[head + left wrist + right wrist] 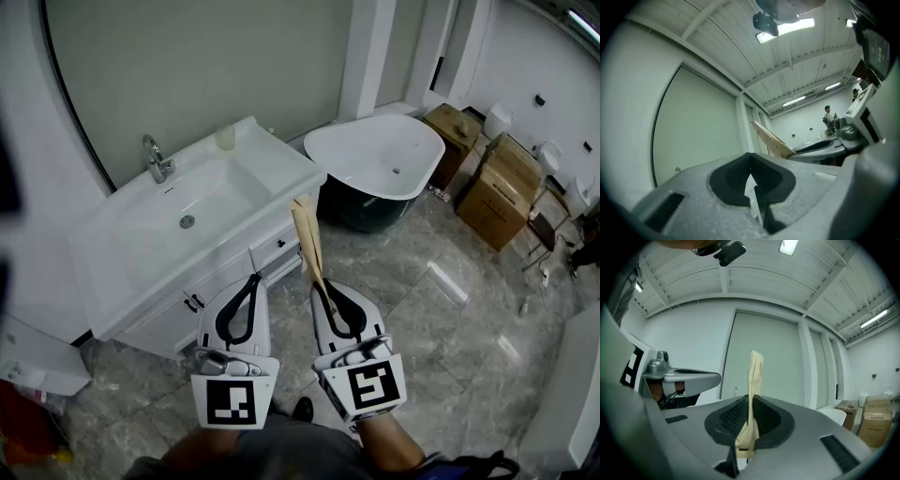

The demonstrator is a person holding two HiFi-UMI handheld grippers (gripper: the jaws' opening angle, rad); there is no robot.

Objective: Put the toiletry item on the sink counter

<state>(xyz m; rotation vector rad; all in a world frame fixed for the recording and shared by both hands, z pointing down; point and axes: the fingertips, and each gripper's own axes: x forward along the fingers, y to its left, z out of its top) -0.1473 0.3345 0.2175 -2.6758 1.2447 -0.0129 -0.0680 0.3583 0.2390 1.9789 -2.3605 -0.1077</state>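
Observation:
The toiletry item is a long flat tan paper packet (307, 236). My right gripper (323, 284) is shut on its lower end, and the packet sticks up and forward out of the jaws (755, 373). It hangs in the air in front of the white sink counter (277, 161), near the counter's right corner and not touching it. My left gripper (254, 278) is beside the right one, shut with nothing in it (751, 172). The left gripper view also catches the packet (771, 138) off to its right.
The counter holds a basin (202, 202) with a chrome faucet (157, 157) and a small cup (225, 138) at the back. A white bathtub (375, 155) stands to the right, cardboard boxes (502, 183) beyond it. Drawers (272, 251) face me below the counter.

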